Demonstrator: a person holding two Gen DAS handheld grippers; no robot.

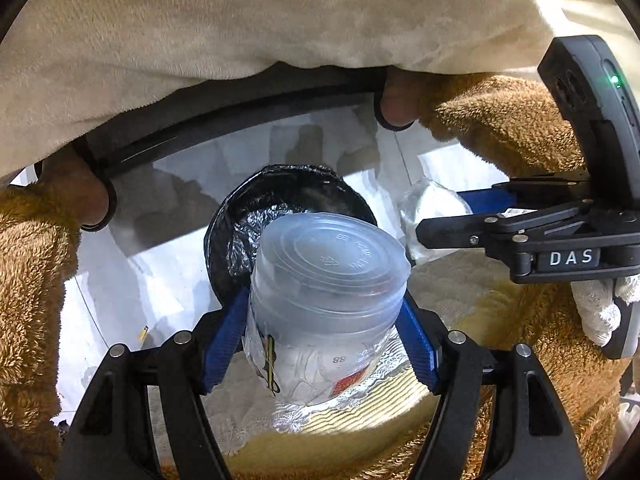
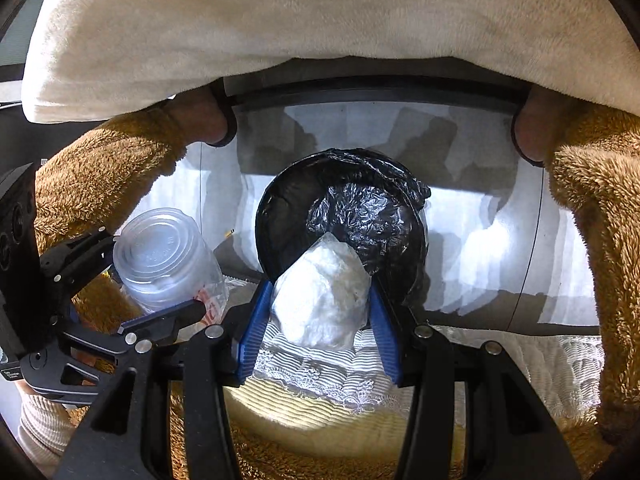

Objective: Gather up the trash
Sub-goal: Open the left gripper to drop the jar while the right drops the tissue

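My left gripper [image 1: 320,328] is shut on a stack of clear plastic deli containers [image 1: 324,292], its blue pads pressing both sides. The stack hangs tilted just in front of a black-lined trash bin [image 1: 280,200] on the pale floor. In the right wrist view my right gripper [image 2: 320,312] is shut on a crumpled white plastic wrapper [image 2: 324,300], held over the near rim of the same bin [image 2: 360,208]. The left gripper [image 2: 132,280] with the containers [image 2: 164,256] shows at the left there. In the left wrist view the right gripper [image 1: 436,224] holds the wrapper [image 1: 428,216] at the right.
A person's brown fleece sleeves [image 1: 512,132] and cream garment [image 1: 260,20] frame both views. A lace-edged cloth [image 2: 320,372] over a yellowish surface lies under the grippers. A gloved hand [image 1: 600,312] holds the right gripper. Pale floor tiles [image 2: 480,220] surround the bin.
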